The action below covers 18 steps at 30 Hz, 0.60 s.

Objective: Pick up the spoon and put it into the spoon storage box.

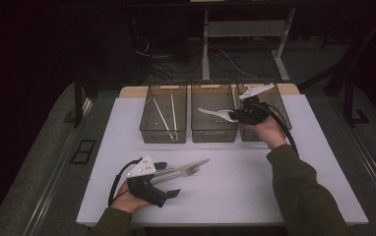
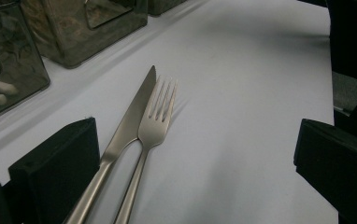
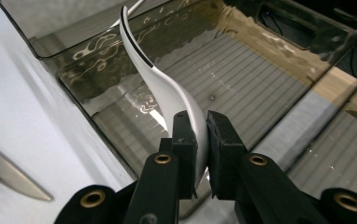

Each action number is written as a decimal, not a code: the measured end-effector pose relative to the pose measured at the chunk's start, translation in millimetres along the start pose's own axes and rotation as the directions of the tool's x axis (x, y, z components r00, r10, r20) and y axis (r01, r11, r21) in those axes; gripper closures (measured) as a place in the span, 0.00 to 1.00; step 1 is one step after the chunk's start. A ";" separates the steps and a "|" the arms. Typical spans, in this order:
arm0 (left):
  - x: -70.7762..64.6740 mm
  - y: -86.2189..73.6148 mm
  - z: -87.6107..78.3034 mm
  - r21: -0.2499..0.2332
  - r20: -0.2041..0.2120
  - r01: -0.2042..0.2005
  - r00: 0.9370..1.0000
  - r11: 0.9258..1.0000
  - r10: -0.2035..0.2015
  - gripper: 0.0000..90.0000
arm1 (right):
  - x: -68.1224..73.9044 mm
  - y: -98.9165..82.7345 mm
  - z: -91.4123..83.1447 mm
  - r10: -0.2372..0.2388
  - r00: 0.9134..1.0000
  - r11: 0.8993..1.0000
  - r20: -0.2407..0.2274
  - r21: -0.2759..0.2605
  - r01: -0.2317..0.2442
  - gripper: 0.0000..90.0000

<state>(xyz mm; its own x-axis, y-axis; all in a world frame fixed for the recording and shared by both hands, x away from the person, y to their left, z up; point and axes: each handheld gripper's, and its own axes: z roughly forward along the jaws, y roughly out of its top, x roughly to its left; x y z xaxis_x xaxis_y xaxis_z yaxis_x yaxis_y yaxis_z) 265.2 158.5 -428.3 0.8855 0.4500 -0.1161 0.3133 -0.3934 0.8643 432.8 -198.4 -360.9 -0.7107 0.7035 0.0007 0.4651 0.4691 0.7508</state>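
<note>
Black pads of my right hand-held gripper (image 3: 200,140) sit clenched on the bowl end of a white spoon (image 3: 160,79), whose curved handle rises away over the middle bin (image 3: 92,88) of three smoky transparent bins at the far side of the bench (image 1: 225,196). From the high view I note the spoon (image 1: 214,114) held above that middle bin (image 1: 214,132), not yet set down. I judge it light, rigid and glossy, probably plastic or ceramic; the smooth curved bowl offers little purchase, so it may pivot or slip between the pads, and a grip nearer the neck would hold truer. My left hand-held gripper (image 1: 169,179) rests on the bench with its jaws released and wide, astride the handles of a steel knife (image 2: 130,116) and fork (image 2: 155,121) lying side by side, touching neither as far as I can tell. Both are thin, stiff, slick and flat to the surface; I would take each by the handle, across its narrow width. Two white chopsticks (image 1: 166,115) lie in the left bin (image 1: 162,135).
</note>
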 end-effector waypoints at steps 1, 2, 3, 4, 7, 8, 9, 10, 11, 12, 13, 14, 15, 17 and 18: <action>-0.2 0.0 0.1 -0.001 0.000 0.001 1.000 1.000 -0.001 0.00 | 1.7 1.2 3.9 -0.001 1.000 1.000 0.003 0.010 0.001 0.91; -0.3 0.0 0.1 -0.001 0.000 0.002 1.000 1.000 -0.002 0.00 | 3.1 2.1 7.6 -0.005 1.000 1.000 0.004 0.016 0.005 0.91; -0.3 0.0 0.1 -0.001 0.001 0.001 1.000 1.000 -0.001 0.00 | 4.5 2.7 10.9 -0.008 1.000 1.000 0.000 0.024 0.008 0.91; -0.3 0.0 0.1 0.000 0.001 0.001 1.000 1.000 -0.001 0.00 | 5.9 3.0 14.1 -0.008 1.000 0.999 0.001 0.032 0.008 0.91; -0.8 -0.1 0.5 -0.003 0.004 0.005 1.000 1.000 -0.005 0.00 | 8.7 2.0 22.8 -0.021 1.000 0.998 0.007 0.057 0.021 0.91; -0.8 -0.1 0.6 0.000 0.005 0.002 1.000 1.000 -0.002 0.00 | 9.3 1.2 25.1 -0.021 1.000 0.998 0.003 0.066 0.021 0.91; -0.6 -0.1 0.6 0.003 0.006 -0.002 1.000 1.000 0.002 0.00 | 10.0 0.4 27.1 -0.020 1.000 0.997 0.005 0.075 0.019 0.91; -0.5 0.0 0.5 0.005 0.006 -0.004 1.000 1.000 0.004 0.00 | 10.0 -0.5 28.8 -0.023 1.000 0.996 0.005 0.084 0.022 0.91; -0.5 0.0 0.6 0.005 0.007 -0.005 1.000 1.000 0.005 0.00 | 10.1 -1.3 30.3 -0.023 1.000 0.995 0.002 0.092 0.023 0.91; -0.5 0.1 0.8 0.004 0.007 -0.004 1.000 1.000 0.004 0.00 | 10.4 -1.8 31.6 -0.024 1.000 0.995 0.003 0.100 0.023 0.91; -0.6 0.1 0.8 0.004 0.007 -0.003 1.000 1.000 0.003 0.00 | 10.8 -2.1 32.7 -0.029 1.000 0.994 0.004 0.107 0.028 0.91; -0.7 0.1 0.8 0.005 0.007 -0.005 1.000 1.000 0.005 0.00 | 11.2 -2.3 33.7 -0.029 1.000 0.993 0.004 0.114 0.028 0.91; -0.7 0.2 0.8 0.006 0.007 -0.005 1.000 1.000 0.005 0.00 | 11.2 -2.6 34.8 -0.033 0.999 0.992 0.003 0.121 0.032 0.91; -0.8 0.2 0.9 0.006 0.007 -0.005 1.000 1.000 0.005 0.00 | 11.4 -3.3 36.9 -0.034 0.999 0.990 0.002 0.137 0.034 0.91; -0.8 0.1 1.1 0.007 0.008 -0.004 1.000 1.000 0.004 0.00 | 11.2 -3.8 37.9 -0.037 0.999 0.989 0.003 0.140 0.036 0.91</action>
<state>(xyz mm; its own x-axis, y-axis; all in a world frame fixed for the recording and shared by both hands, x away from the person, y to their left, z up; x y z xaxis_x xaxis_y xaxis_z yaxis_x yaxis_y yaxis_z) 264.8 157.3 -428.6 0.8896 0.4417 -0.1165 0.3119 -0.4008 0.8614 443.2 -172.1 -388.8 -0.7255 0.6876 -0.0289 0.5088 0.5642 0.6502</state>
